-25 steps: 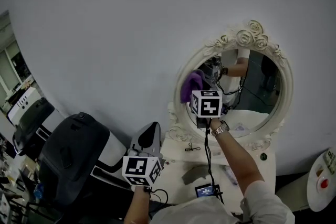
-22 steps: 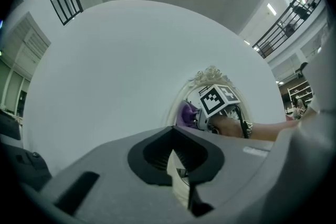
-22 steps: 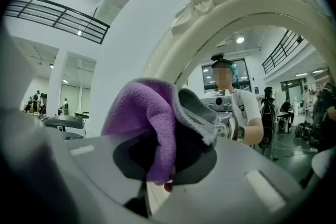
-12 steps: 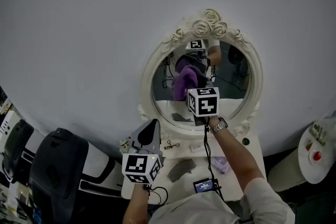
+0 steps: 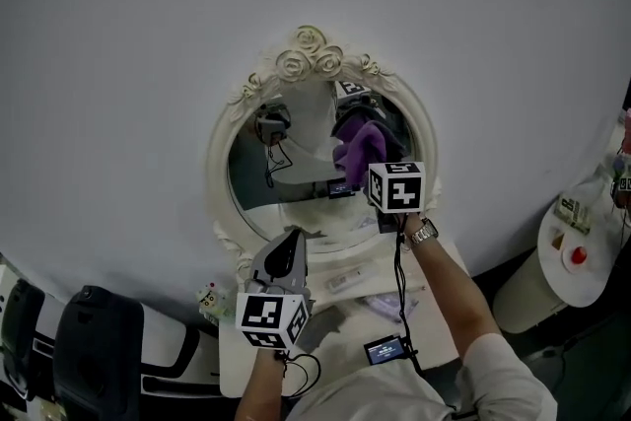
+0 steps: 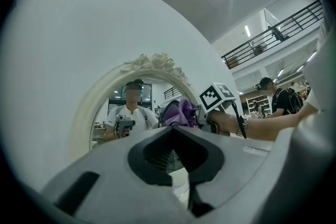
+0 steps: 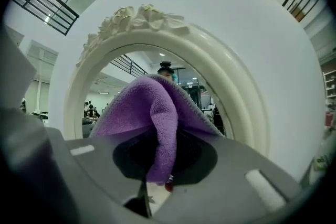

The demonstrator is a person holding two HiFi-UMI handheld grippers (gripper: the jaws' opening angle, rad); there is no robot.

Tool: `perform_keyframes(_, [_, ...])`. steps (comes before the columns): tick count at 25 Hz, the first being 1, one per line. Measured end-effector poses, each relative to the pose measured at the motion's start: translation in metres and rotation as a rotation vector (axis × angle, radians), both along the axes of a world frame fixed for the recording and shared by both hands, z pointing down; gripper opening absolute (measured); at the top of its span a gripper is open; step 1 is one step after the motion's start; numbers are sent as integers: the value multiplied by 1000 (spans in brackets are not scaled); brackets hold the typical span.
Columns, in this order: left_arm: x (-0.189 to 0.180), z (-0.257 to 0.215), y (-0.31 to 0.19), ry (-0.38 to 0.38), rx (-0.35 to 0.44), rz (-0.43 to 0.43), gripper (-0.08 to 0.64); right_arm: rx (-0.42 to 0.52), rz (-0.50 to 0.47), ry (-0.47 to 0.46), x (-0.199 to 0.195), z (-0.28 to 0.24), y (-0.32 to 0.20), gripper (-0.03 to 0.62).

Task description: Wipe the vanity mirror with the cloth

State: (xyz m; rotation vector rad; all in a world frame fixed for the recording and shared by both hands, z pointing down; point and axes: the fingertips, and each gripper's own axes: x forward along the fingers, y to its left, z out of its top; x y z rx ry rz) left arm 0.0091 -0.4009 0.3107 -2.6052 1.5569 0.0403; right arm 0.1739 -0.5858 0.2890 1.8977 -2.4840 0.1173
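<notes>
An oval vanity mirror in an ornate white frame (image 5: 225, 163) stands against the pale wall. My right gripper (image 5: 375, 163) is raised to the right part of the glass and is shut on a purple cloth (image 5: 363, 143), which is bunched against the mirror. In the right gripper view the cloth (image 7: 152, 113) drapes over the closed jaws, with the frame (image 7: 231, 92) arching behind it. My left gripper (image 5: 290, 240) hangs low in front of the mirror's base, jaws together with nothing in them. The left gripper view shows the cloth (image 6: 181, 112) and the mirror frame (image 6: 89, 107).
The white vanity table (image 5: 439, 296) carries a small lit screen (image 5: 385, 349), a cable and small items. A small figurine (image 5: 209, 296) sits at its left edge. A round white side table (image 5: 582, 256) stands to the right, and dark seats (image 5: 99, 350) at lower left.
The cloth has travelled from the mirror's left rim across the glass to its right side. The head view has swung, so the mirror sits further left in frame. The left gripper has stayed low.
</notes>
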Motion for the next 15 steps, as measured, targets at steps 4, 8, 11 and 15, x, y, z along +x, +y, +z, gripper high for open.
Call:
perform_keyframes(4, [19, 6, -7, 3, -18, 20, 2, -15, 57, -21, 43, 7, -7, 64])
perform_keyframes(8, [33, 11, -7, 4, -27, 33, 2, -14, 83, 6, 65, 12, -8, 60])
perform_keyframes(11, [31, 14, -5, 10, -34, 21, 2, 5, 133, 32, 67, 13, -6, 61])
perform_keyframes(15, [8, 22, -1, 18, -48, -35, 2, -7, 89, -1, 40, 18, 1, 60])
